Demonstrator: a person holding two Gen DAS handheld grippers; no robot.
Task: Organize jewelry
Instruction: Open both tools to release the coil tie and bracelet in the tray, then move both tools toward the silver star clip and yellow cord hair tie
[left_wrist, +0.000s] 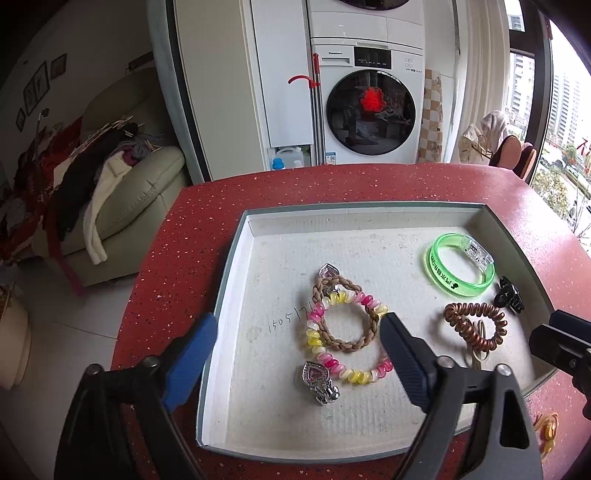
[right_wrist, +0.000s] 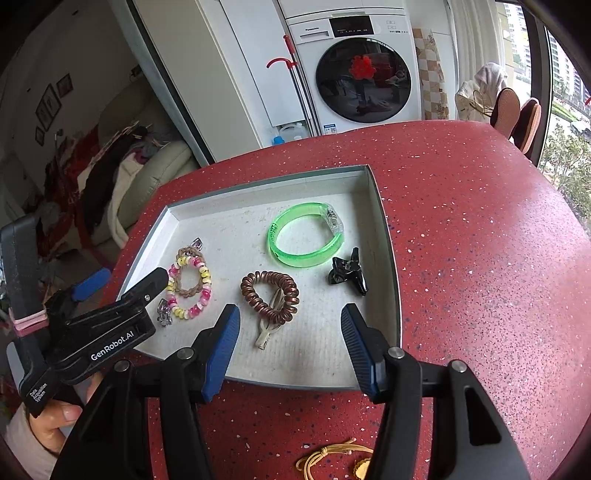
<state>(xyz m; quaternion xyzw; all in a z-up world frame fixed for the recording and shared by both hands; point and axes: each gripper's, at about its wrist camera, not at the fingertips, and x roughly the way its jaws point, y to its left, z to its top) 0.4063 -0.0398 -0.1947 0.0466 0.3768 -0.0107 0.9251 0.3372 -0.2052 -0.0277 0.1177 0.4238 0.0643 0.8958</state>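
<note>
Shallow white tray (left_wrist: 236, 258) on red speckled table (left_wrist: 177, 236).

Contents:
- pink-yellow spiral hair tie (left_wrist: 345, 341) over braided brown bracelet (left_wrist: 351, 321), centre
- heart charm (left_wrist: 316, 380), 6 o'clock of these
- green bangle (left_wrist: 458, 264), 2 o'clock
- copper spiral hair tie (left_wrist: 476, 325) on hair clip (right_wrist: 267, 326)
- black claw clip (left_wrist: 511, 295), 3 o'clock

Left tool (left_wrist: 299, 354): spread wide, empty. Right tool (right_wrist: 290, 347): released, empty.
</note>
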